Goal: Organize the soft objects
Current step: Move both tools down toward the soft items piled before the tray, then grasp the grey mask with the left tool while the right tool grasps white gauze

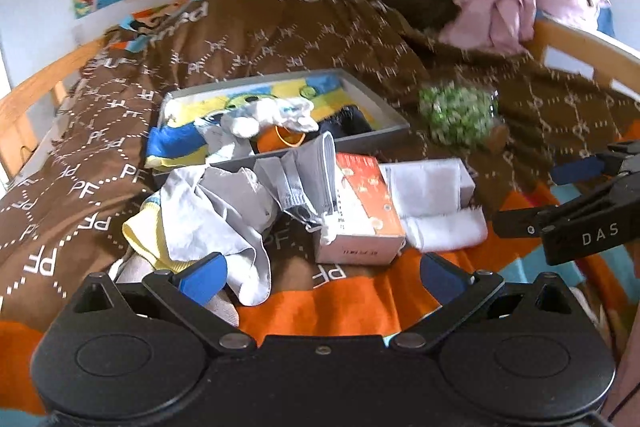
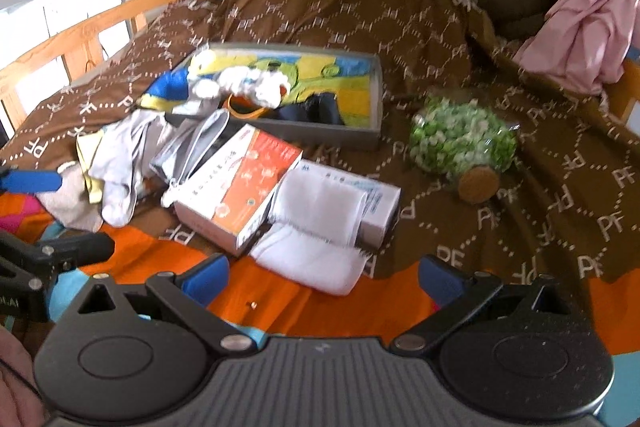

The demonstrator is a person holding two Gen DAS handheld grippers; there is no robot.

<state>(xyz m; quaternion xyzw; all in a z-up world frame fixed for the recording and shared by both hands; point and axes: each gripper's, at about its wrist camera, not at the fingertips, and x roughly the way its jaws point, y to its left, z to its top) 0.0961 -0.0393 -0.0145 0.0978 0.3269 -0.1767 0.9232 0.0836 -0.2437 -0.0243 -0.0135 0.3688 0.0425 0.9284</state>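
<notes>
Two views, left wrist first: brown bedspread [image 1: 248, 39] over the bed, strewn with soft things and boxes.
Left hand-held gripper [image 1: 322, 273]: spread wide, blue pads apart, nothing between them.
Nearest soft thing: crumpled grey-and-yellow sock pile [image 1: 212, 219], just ahead and to the left, touching or nearly touching the left pad; cannot tell which.
Sock pile's long axis: roughly running away from the gripper, toward the tray.
Grey tray [image 1: 384, 107]: farther ahead, already holding a white plush toy [image 1: 272, 117] and a blue-and-yellow cartoon cloth.
Orange-and-white carton [image 1: 360, 203]: dead ahead, hard, probably not part of the sorting.
White folded cloth [image 1: 436, 211]: right of the carton, draped over a smaller white box.
Writing: "PF" repeated across the bedspread; "DAS" on the right hand-held gripper [image 1: 568, 195] at the right edge; carton print too small to read.

Right wrist view, right hand-held gripper [image 2: 322, 273]: likewise spread, empty.
White folded cloth [image 2: 316, 235]: just ahead, slightly left of centre, long axis slanting away to the upper right.
Green-filled jar with cork stopper [image 2: 464, 147]: ahead to the right, lying on its side.
Pink garment [image 2: 592, 15]: far right, over the bed rail.
Judgement on nearer arm: left for the socks, right for the white cloth; tray likely the destination.
</notes>
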